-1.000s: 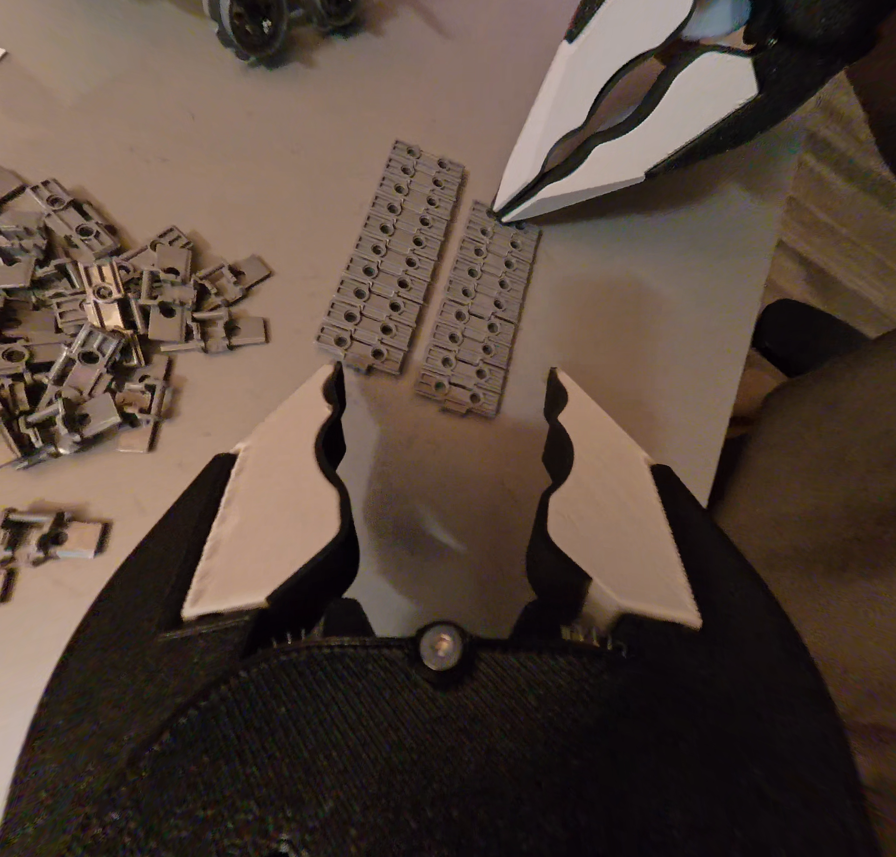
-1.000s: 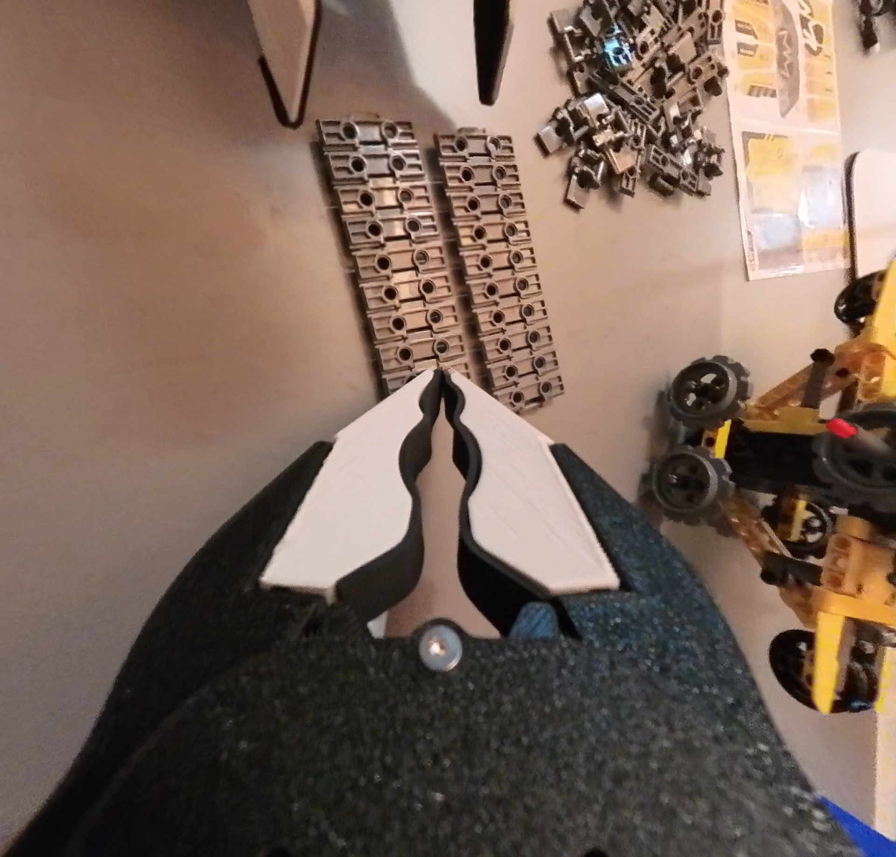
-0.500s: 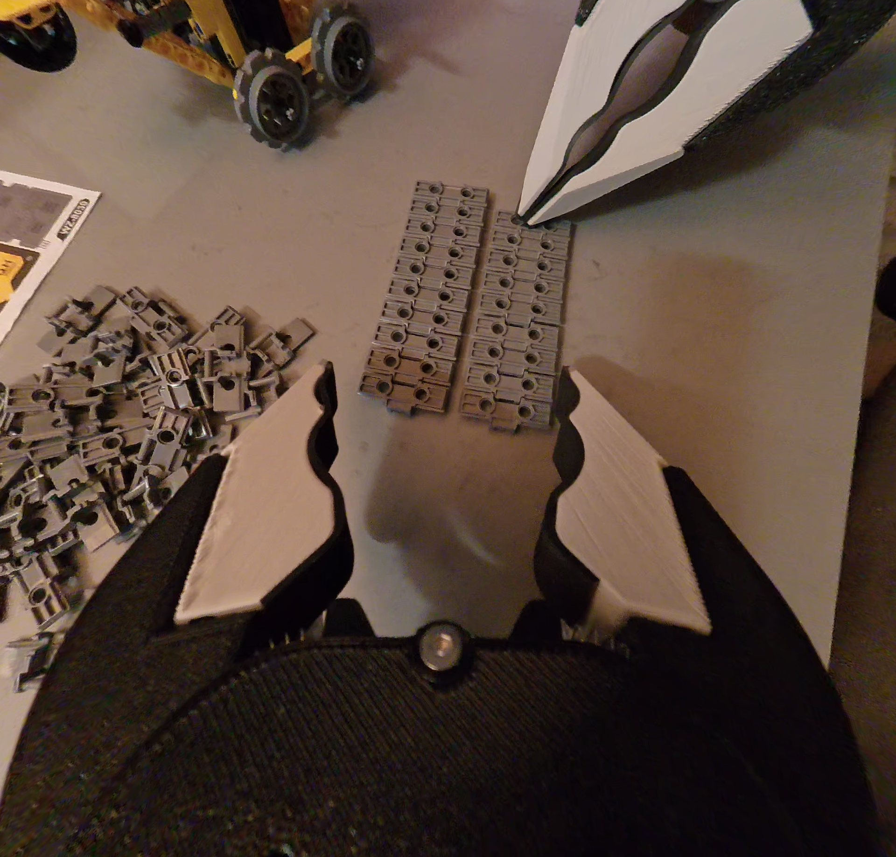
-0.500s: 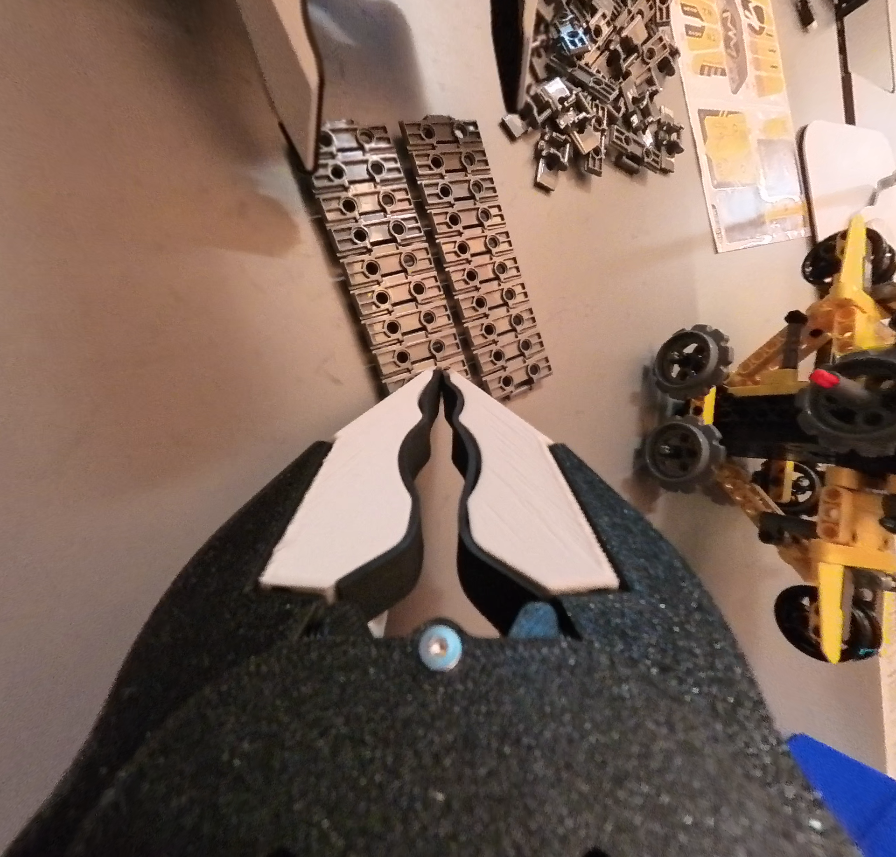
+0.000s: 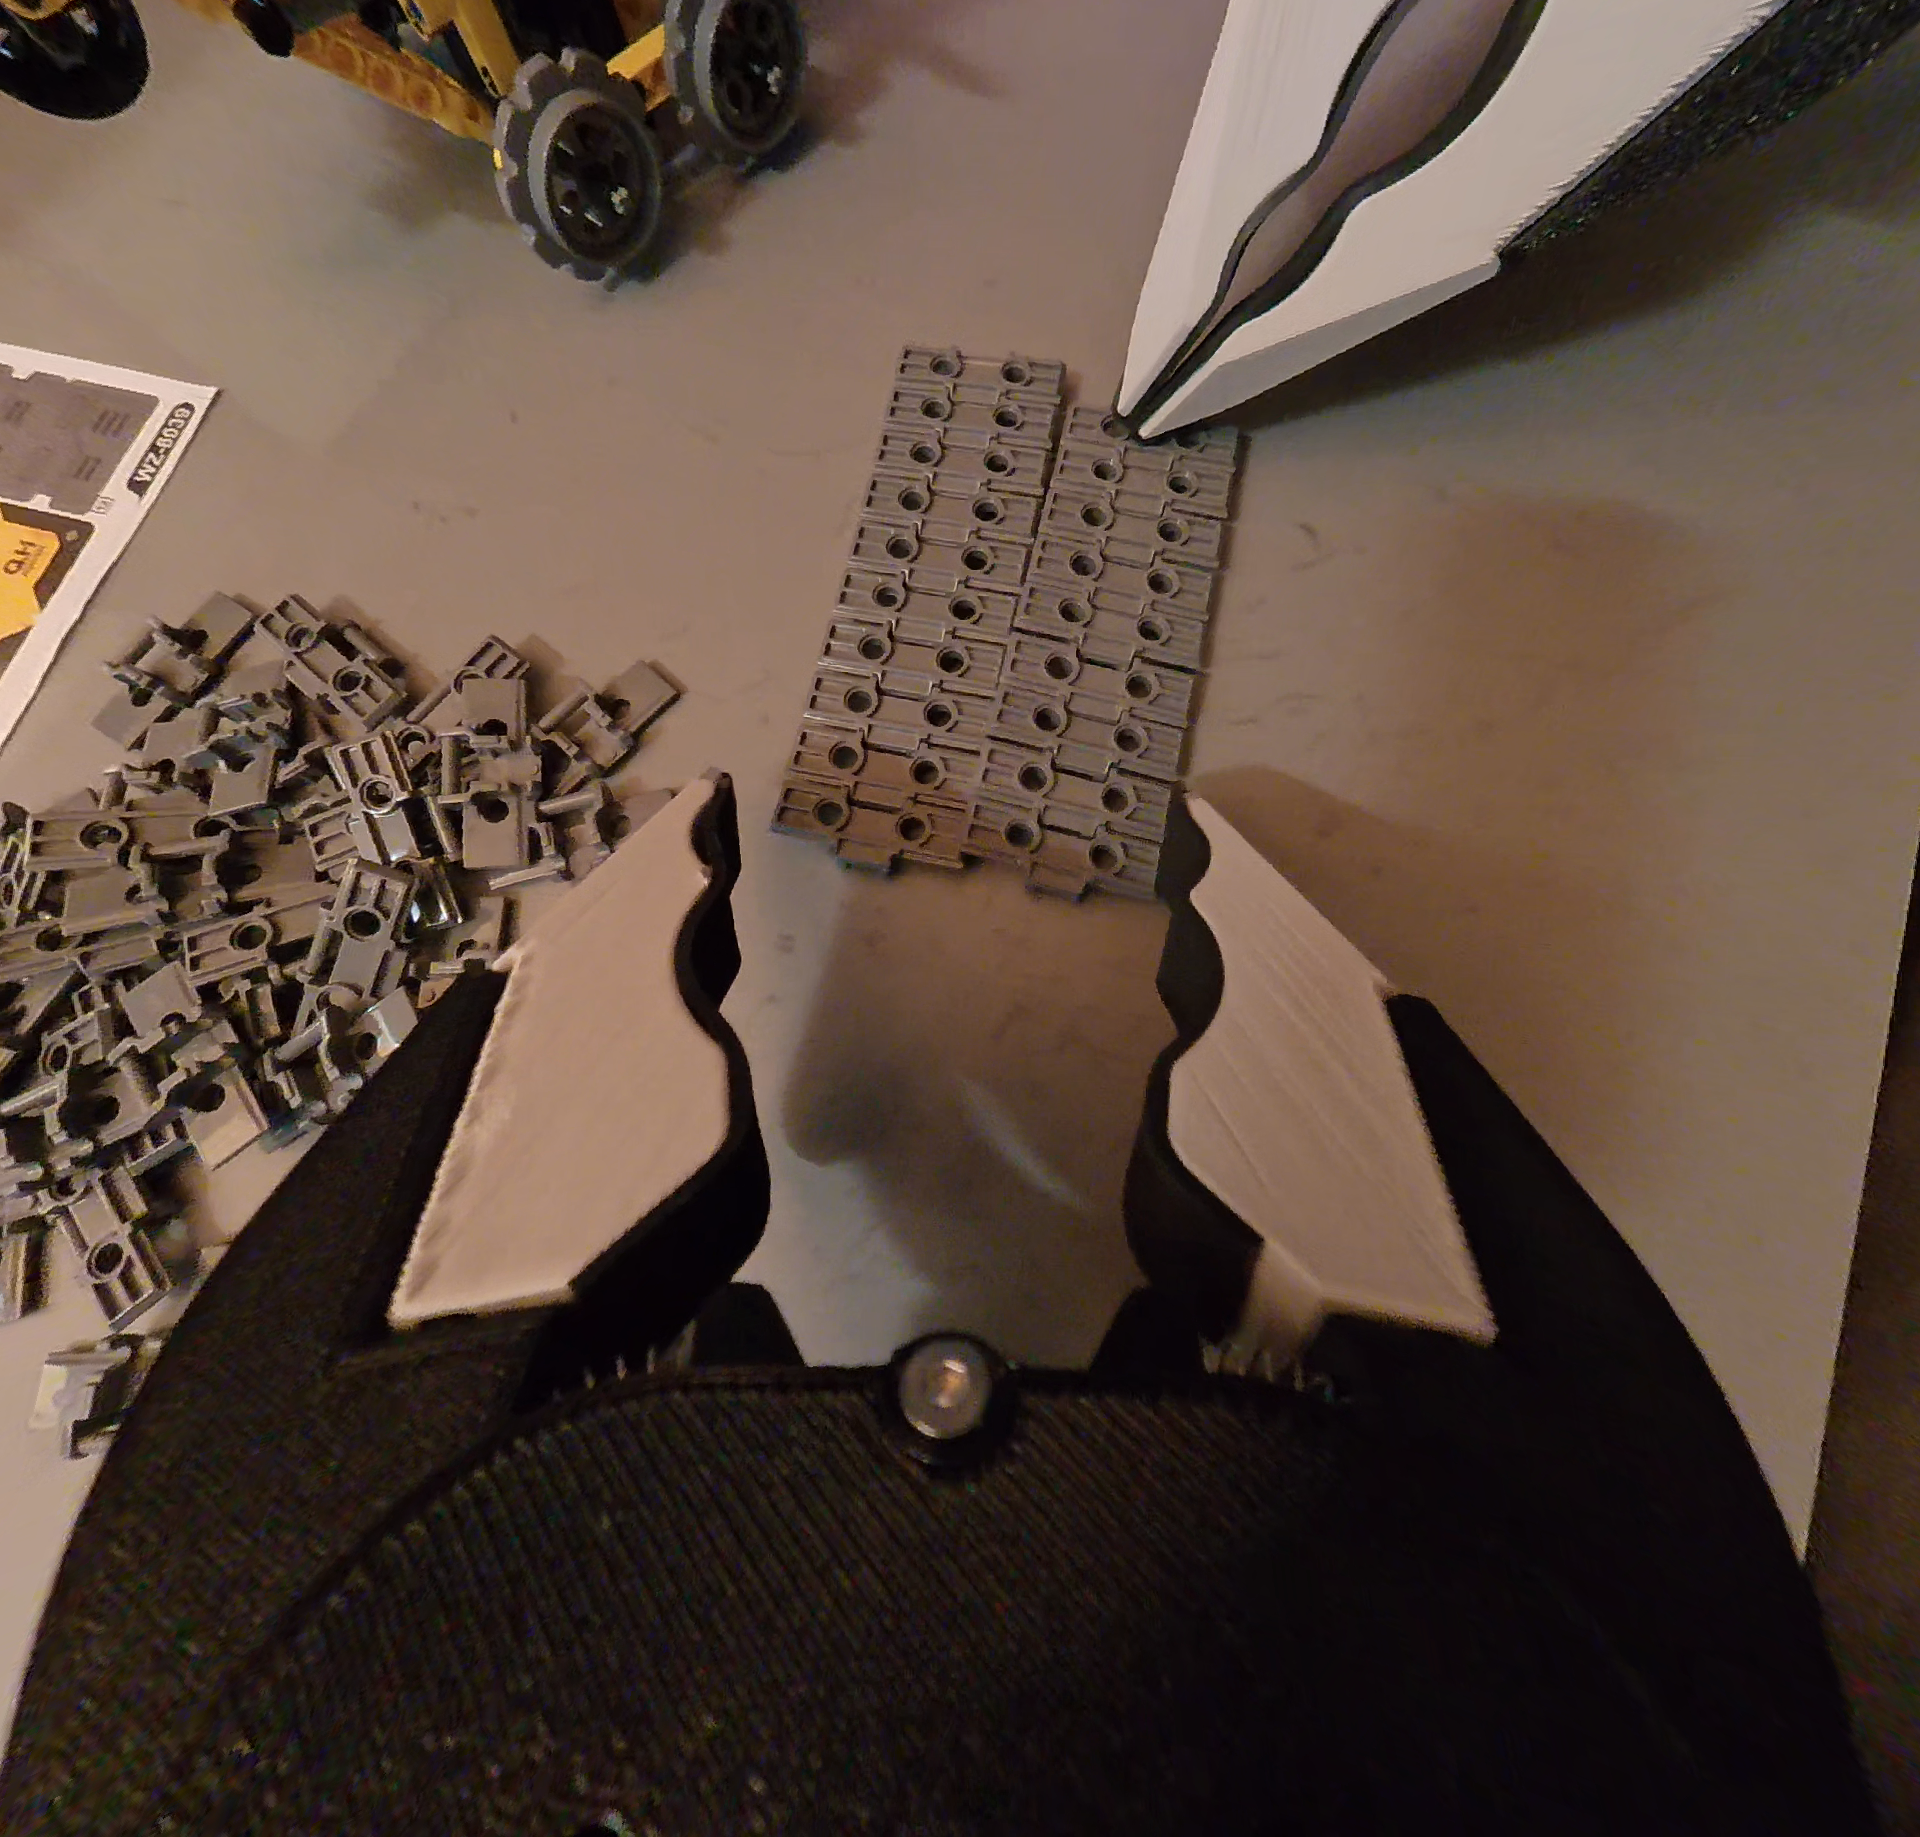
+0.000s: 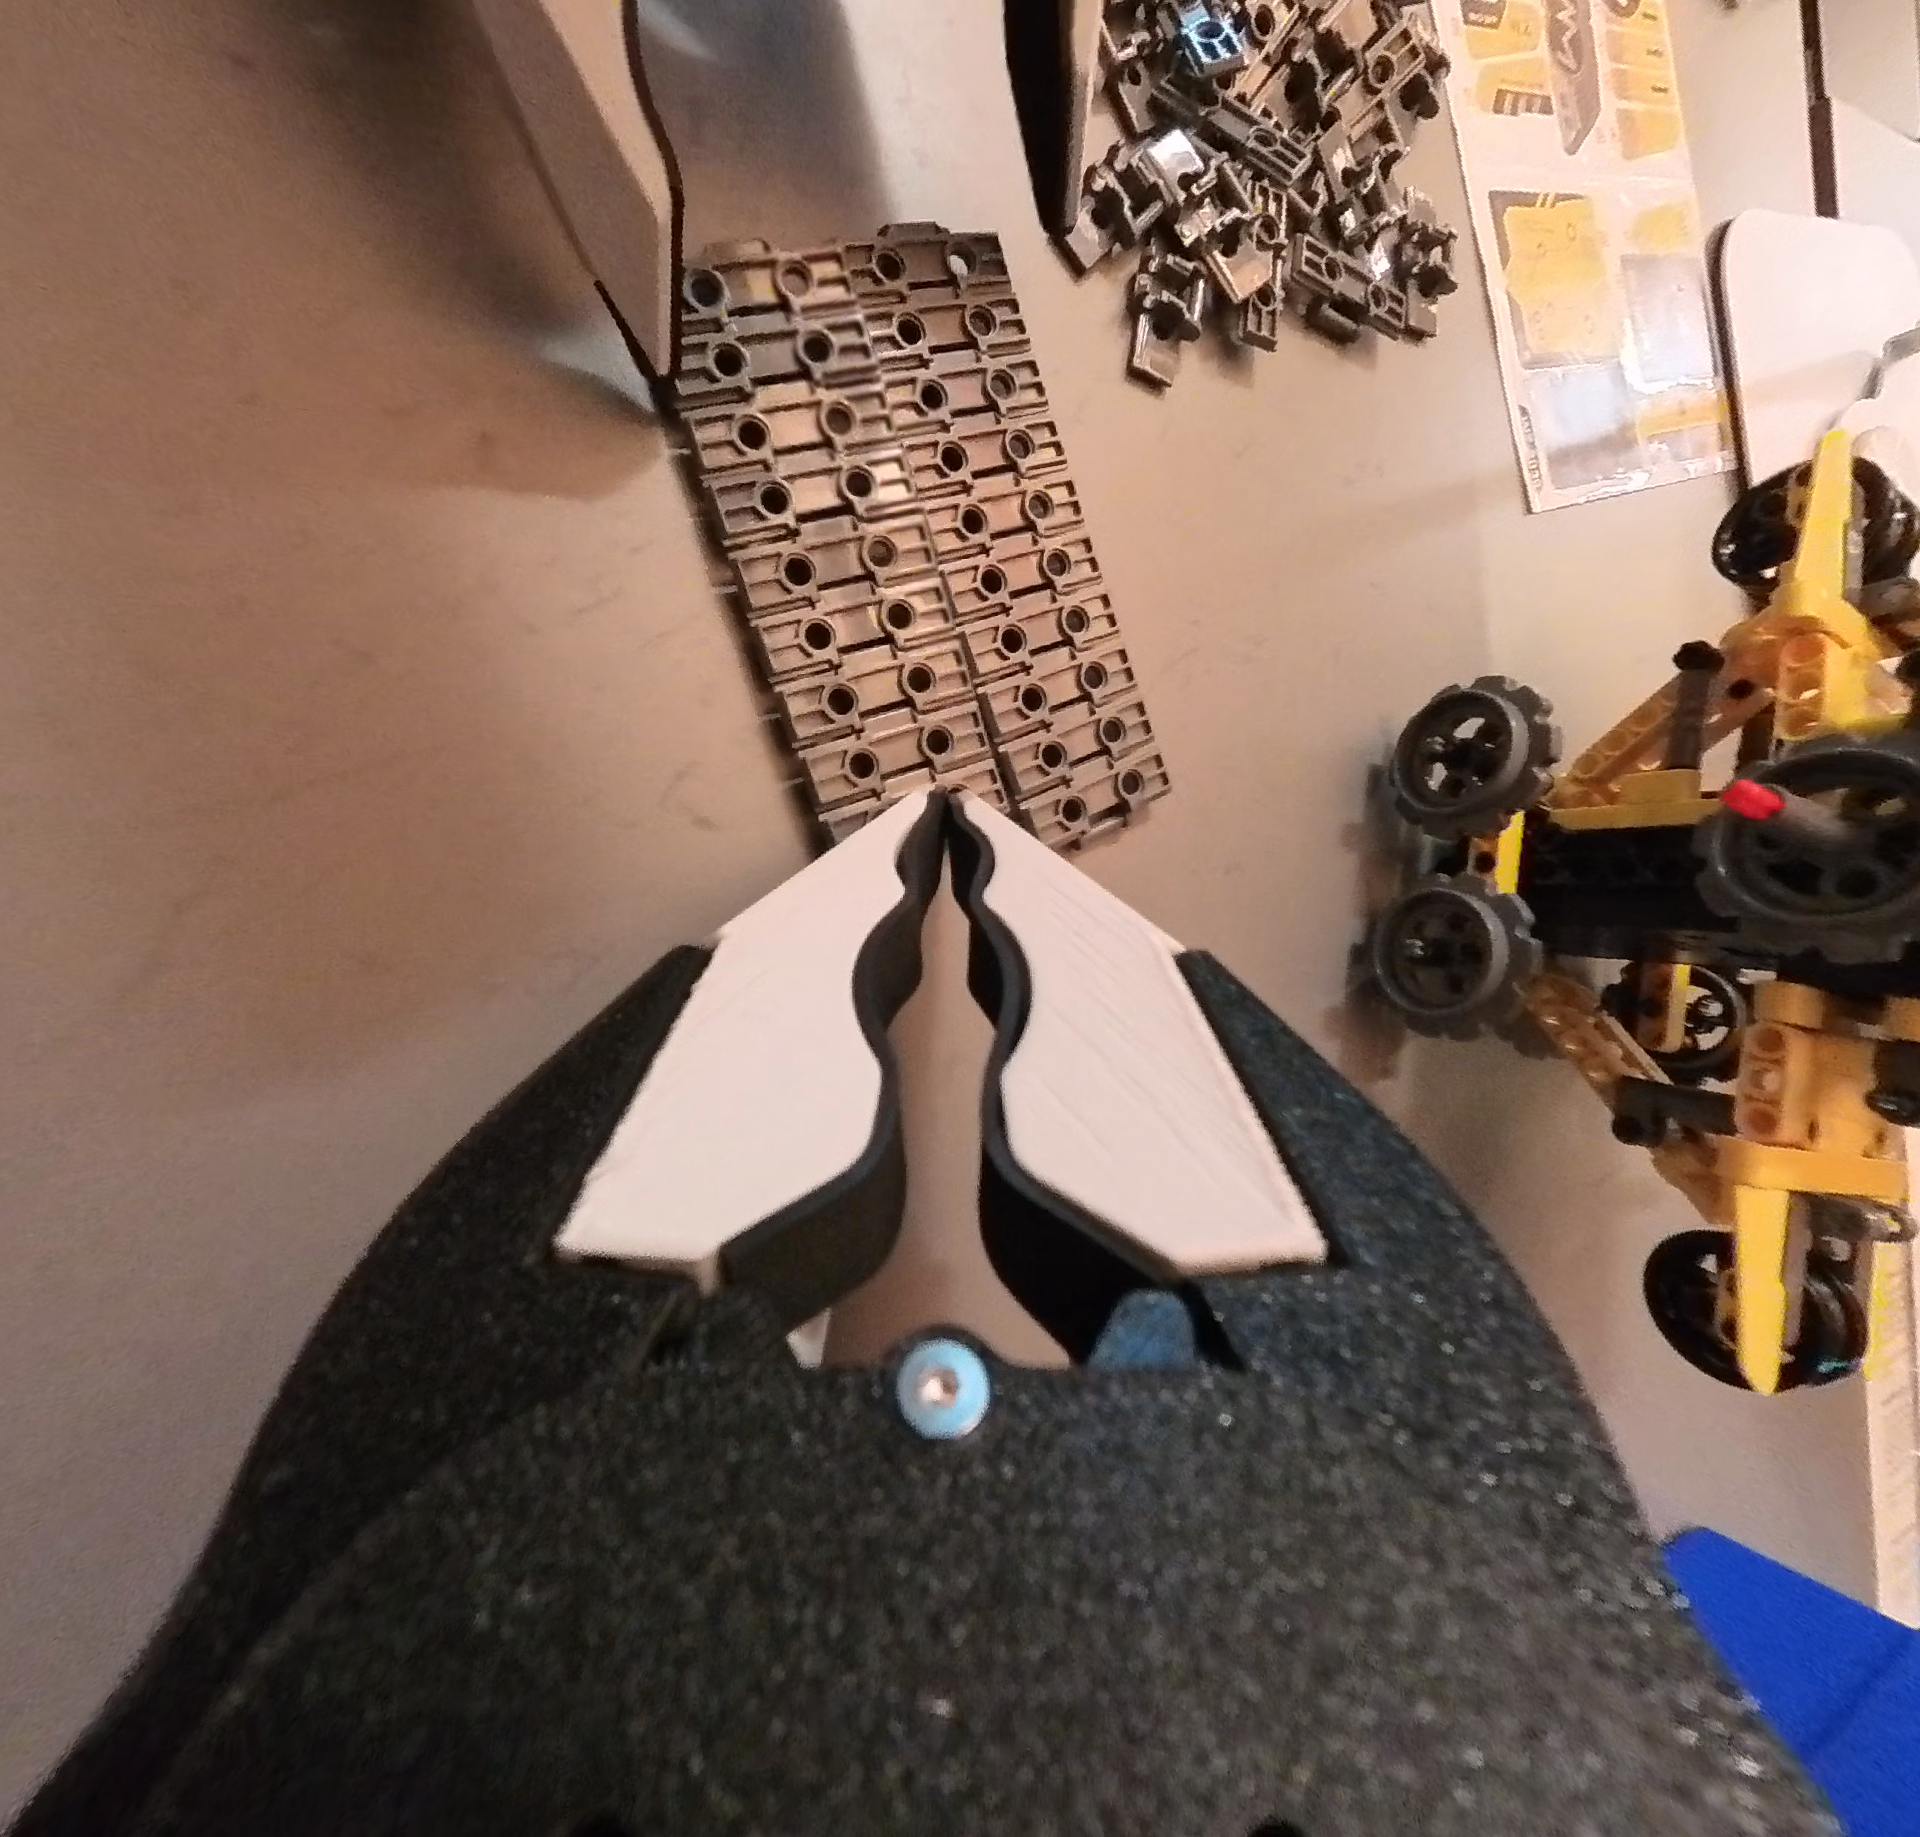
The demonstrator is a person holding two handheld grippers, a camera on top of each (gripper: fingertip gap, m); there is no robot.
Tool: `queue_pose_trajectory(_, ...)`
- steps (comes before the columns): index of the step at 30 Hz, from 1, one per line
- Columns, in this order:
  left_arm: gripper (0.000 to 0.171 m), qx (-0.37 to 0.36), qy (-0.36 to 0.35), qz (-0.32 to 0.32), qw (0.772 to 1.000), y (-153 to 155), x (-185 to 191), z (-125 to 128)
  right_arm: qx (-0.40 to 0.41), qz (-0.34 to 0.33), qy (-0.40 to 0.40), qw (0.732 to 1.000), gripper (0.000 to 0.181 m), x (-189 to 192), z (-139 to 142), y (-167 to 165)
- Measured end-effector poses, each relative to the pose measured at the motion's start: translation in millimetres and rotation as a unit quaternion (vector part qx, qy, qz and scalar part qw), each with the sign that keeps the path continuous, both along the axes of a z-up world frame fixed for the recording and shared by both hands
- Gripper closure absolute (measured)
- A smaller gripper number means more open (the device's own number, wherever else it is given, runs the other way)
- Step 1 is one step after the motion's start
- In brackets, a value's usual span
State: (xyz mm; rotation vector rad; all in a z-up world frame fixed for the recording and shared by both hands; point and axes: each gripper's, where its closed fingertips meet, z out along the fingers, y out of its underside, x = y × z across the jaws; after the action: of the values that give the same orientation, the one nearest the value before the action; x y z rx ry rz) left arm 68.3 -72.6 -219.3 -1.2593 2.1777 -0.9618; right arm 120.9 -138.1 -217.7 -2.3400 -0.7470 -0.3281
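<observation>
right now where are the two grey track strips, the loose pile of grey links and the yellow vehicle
two grey track strips [image 5: 1013, 624], left wrist view, on the seam area mid-length
loose pile of grey links [image 5: 239, 883], left wrist view, middle of the heap
yellow vehicle [image 6: 1766, 956], right wrist view, on its yellow and black frame

Plain grey tabletop [image 5: 1507, 748] under dim warm light, its edge against dark floor [image 5: 1881, 1268] beyond.

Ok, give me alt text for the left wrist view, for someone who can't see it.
The open left gripper frames the near end of two grey track strips lying side by side on a grey table. The shut right gripper touches their far end. A pile of loose grey links lies left, a yellow wheeled model beyond.
</observation>
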Motion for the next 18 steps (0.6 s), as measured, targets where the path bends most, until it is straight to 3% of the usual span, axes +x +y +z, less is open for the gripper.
queue_pose_trajectory(9, 0.087, -0.011, -0.005, -0.009, 1.0, -3, -2, 3, -0.004, 0.003, 0.0, 1.0, 0.181, -4, 0, -2)
queue_pose_trajectory(14, 0.087, -0.047, -0.043, 0.105, 0.992, 48, 6, 20, -0.003, -0.005, 0.011, 1.0, 0.181, -11, 0, -4)
queue_pose_trajectory(18, 0.105, -0.042, -0.058, 0.177, 0.982, 88, 1, 26, -0.001, -0.012, 0.029, 1.0, 0.181, -21, 0, -5)
